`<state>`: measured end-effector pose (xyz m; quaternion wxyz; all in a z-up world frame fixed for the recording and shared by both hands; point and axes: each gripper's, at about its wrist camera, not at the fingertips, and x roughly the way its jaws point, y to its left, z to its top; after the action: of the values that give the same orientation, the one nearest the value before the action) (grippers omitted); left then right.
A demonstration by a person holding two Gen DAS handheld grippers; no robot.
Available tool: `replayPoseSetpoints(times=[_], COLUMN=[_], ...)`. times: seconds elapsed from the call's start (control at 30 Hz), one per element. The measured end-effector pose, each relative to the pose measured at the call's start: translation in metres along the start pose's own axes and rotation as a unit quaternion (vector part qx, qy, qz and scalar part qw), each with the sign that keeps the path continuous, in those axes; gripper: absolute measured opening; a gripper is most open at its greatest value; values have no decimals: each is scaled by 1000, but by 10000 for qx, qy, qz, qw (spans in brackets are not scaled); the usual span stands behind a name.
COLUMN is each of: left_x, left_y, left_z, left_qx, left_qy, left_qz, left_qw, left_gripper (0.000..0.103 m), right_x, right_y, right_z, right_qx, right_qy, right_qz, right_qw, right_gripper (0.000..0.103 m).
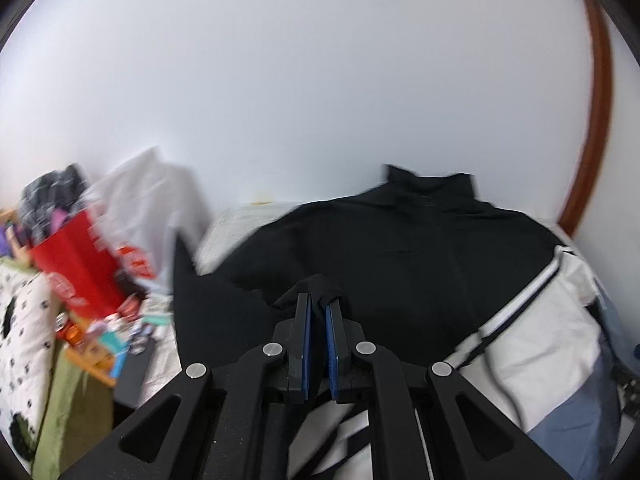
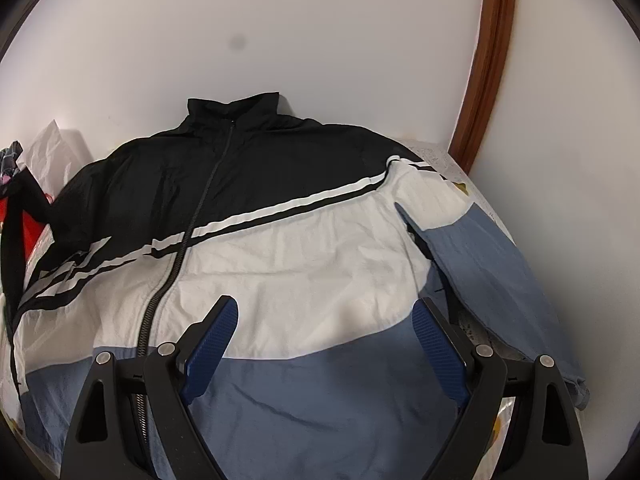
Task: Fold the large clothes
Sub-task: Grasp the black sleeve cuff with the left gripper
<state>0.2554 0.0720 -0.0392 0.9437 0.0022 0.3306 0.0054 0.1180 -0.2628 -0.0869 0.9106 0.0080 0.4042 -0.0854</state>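
Observation:
A large zip jacket (image 2: 304, 240) in black, white and blue lies front up on the table, collar toward the wall. In the left wrist view my left gripper (image 1: 318, 300) is shut on a bunch of its black sleeve fabric (image 1: 320, 286), lifted above the jacket (image 1: 400, 240). The black sleeve hangs down at the left (image 1: 192, 300). In the right wrist view my right gripper (image 2: 324, 308) stands wide open above the white chest panel, nothing between its blue pads (image 2: 434, 344). The blue right sleeve (image 2: 488, 264) lies along the jacket's side.
A red bag (image 1: 76, 264) and a white plastic bag (image 1: 152, 196) stand at the left among small clutter (image 1: 120, 332). A patterned cloth (image 1: 20, 320) hangs at the far left. A white wall is close behind; a brown wooden frame (image 2: 492, 40) runs up at the right.

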Motion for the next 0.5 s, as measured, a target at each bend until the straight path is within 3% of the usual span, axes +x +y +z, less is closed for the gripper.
replayPoseSetpoints(times=[0.27,0.5], left_x=[33,46], left_y=[-86,-112], left_z=[-9,-36], left_qx=[406,516], left_qy=[465,897], left_qz=[-766,-845], left_qw=[9952,9910], left_gripper=[7,10], right_x=[9,12], right_y=[-27,-42], right_z=[-15,-26], right_qx=[44,34], right_qy=[119,142], right_qz=[-29,-97], right_qw=[9999,9998], right_gripper=[88,88])
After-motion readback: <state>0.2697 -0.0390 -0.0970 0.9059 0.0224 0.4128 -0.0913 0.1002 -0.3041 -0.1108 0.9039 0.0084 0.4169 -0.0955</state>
